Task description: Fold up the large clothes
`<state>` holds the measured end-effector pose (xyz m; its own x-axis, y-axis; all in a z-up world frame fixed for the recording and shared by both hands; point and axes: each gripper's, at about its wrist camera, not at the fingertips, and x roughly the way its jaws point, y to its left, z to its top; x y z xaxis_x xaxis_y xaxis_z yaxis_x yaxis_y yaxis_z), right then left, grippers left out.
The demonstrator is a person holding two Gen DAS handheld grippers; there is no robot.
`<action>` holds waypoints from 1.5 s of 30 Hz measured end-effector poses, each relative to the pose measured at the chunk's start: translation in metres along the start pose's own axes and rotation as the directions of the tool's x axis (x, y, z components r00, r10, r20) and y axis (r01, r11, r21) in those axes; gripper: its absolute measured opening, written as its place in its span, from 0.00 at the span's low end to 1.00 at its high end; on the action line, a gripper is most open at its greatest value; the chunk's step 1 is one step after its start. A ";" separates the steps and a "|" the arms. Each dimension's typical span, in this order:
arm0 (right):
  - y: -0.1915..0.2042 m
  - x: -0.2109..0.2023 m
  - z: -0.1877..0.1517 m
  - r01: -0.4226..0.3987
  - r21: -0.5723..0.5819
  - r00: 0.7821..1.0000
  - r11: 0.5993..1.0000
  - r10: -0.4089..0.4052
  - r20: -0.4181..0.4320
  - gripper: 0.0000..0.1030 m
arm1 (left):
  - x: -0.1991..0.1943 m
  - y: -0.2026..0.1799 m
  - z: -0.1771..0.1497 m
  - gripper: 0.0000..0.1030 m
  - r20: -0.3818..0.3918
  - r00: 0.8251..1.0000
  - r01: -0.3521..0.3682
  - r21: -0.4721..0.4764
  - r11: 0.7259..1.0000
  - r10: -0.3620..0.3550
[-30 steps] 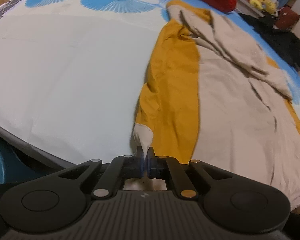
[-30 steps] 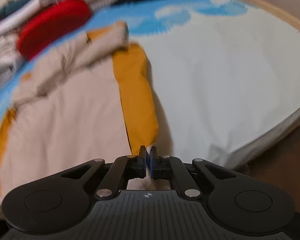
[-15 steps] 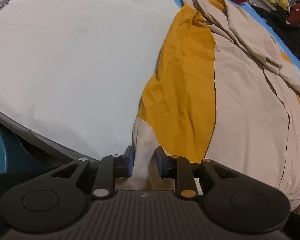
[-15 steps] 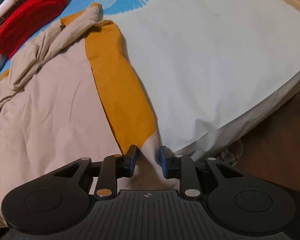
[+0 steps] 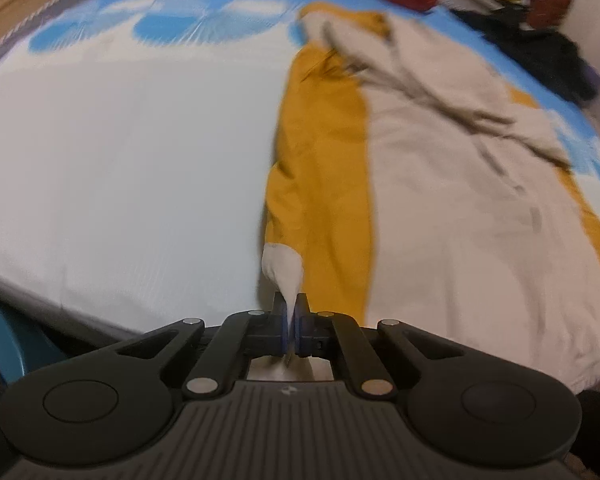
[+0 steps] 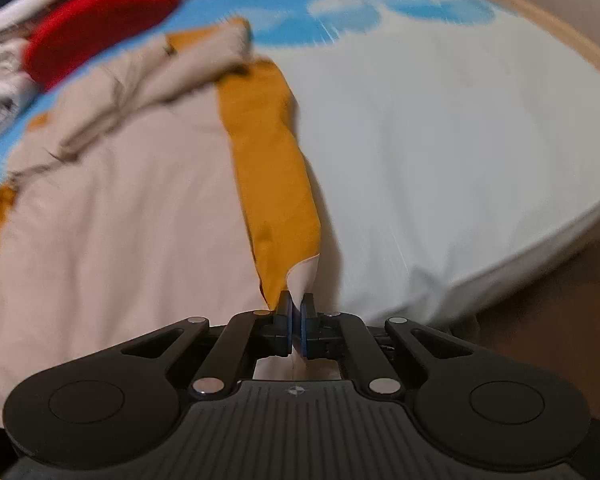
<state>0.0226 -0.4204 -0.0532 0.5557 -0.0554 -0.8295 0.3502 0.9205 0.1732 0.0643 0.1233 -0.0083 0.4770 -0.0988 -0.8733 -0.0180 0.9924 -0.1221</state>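
A large beige garment with mustard-yellow side bands (image 5: 440,200) lies spread on the bed; it also shows in the right wrist view (image 6: 120,208). My left gripper (image 5: 291,320) is shut on a pale corner of its near hem beside the left yellow band (image 5: 320,184). My right gripper (image 6: 296,320) is shut on the other pale hem corner beside the right yellow band (image 6: 268,168). Both corners are lifted a little off the bed. The far end is bunched in folds.
The bed has a white and blue patterned sheet (image 5: 120,152) with its near edge just below the grippers. A red cushion (image 6: 96,20) and piled clothes lie at the far end. Dark clothing (image 5: 560,60) and yellow toys lie at the far right.
Half a second ago both grippers stood open around the hem corners. Both have now shut on the corners and lifted them slightly.
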 end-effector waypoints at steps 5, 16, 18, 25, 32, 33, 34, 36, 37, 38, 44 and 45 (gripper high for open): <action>-0.001 -0.052 0.020 -0.120 -0.006 0.987 0.993 0.120 0.108 0.02 | -0.049 -0.003 0.012 0.02 0.066 0.993 0.094 0.011 0.995 -0.095; -0.016 -0.168 0.046 -0.315 -0.039 0.924 0.948 0.315 0.218 0.02 | -0.179 0.030 0.020 0.01 0.155 0.940 0.311 -0.030 0.950 -0.303; -0.017 -0.192 0.041 -0.336 -0.060 0.911 0.940 0.341 0.232 0.02 | -0.204 0.039 0.017 0.01 0.182 0.926 0.344 -0.037 0.938 -0.332; -0.031 -0.243 0.038 -0.386 -0.054 0.875 0.921 0.384 0.297 0.02 | -0.225 0.060 0.027 0.01 0.220 0.897 0.407 -0.078 0.910 -0.382; -0.041 -0.153 0.085 -0.335 0.060 0.918 0.940 0.312 0.246 0.02 | -0.110 0.071 0.094 0.01 0.190 0.923 0.371 -0.218 0.903 -0.334; -0.040 -0.135 0.094 -0.322 0.067 0.925 0.944 0.298 0.236 0.02 | -0.091 0.073 0.106 0.01 0.186 0.926 0.366 -0.234 0.901 -0.328; -0.036 -0.120 0.101 -0.316 0.076 0.929 0.946 0.292 0.229 0.02 | -0.074 0.075 0.117 0.01 0.181 0.928 0.364 -0.247 0.898 -0.326; -0.033 -0.086 0.120 -0.317 0.115 0.932 0.942 0.287 0.221 0.02 | -0.036 0.076 0.140 0.02 0.154 0.935 0.353 -0.292 0.889 -0.321; -0.030 -0.068 0.130 -0.309 0.141 0.937 0.940 0.276 0.215 0.02 | -0.019 0.079 0.149 0.03 0.146 0.936 0.352 -0.312 0.883 -0.321; -0.028 -0.054 0.138 -0.302 0.160 0.940 0.940 0.266 0.212 0.02 | -0.002 0.081 0.157 0.07 0.141 0.938 0.348 -0.339 0.874 -0.318; -0.026 0.005 0.159 -0.200 0.214 0.956 0.956 0.142 0.258 0.20 | 0.041 0.112 0.153 0.46 0.133 0.949 0.314 -0.502 0.806 -0.287; -0.029 0.012 0.157 -0.201 0.222 0.957 0.954 0.143 0.252 0.24 | 0.041 0.112 0.153 0.46 0.133 0.951 0.307 -0.497 0.812 -0.278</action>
<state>0.1372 -0.5088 0.0149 0.7721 -0.0193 -0.6353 0.3898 0.8038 0.4493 0.2158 0.2417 0.0145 0.5757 -0.3602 -0.7340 -0.3050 0.7384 -0.6015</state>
